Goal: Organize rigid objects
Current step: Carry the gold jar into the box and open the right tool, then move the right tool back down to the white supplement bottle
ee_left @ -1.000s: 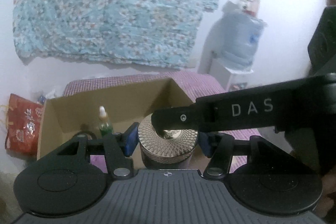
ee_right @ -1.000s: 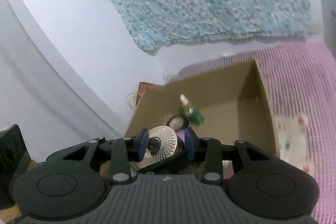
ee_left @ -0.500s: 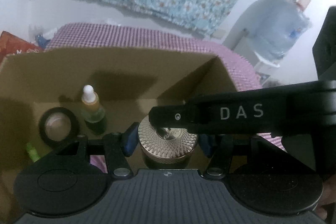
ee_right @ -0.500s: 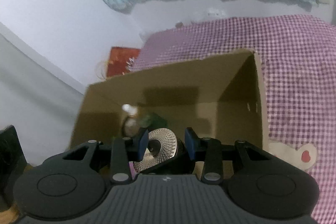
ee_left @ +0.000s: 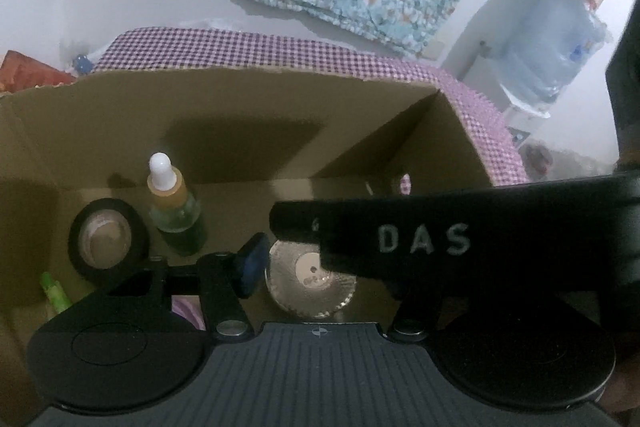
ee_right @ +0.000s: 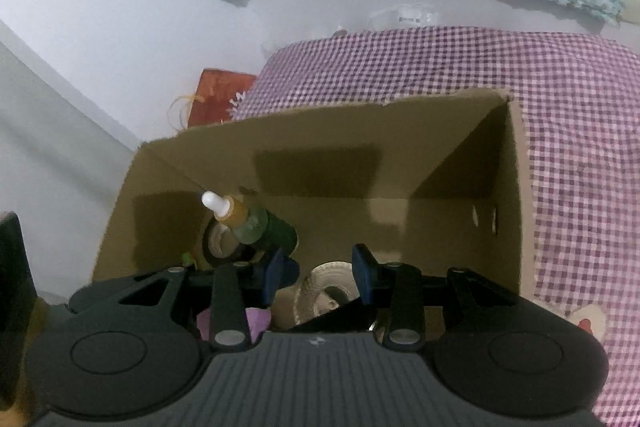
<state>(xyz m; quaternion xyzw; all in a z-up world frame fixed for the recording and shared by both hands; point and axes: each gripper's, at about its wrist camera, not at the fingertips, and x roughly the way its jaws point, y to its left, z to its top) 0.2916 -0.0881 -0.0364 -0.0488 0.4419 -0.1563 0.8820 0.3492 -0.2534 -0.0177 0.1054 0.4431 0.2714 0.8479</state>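
Gold jar (ee_left: pixel 312 281) is lowered into the cardboard box (ee_left: pixel 248 107) on the bed, between the left gripper (ee_left: pixel 320 267) jaws, now opening. Right gripper (ee_right: pixel 318 273) jaws are apart around it; contact cannot be told. Dropper bottle (ee_left: pixel 176 211) and tape roll (ee_left: pixel 106 237) are already boxed; release remains.

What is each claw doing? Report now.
Left claw: opening; gold jar lies between its pads, not visibly gripped.
Right claw: jaws apart around the same jar; grip cannot be told.
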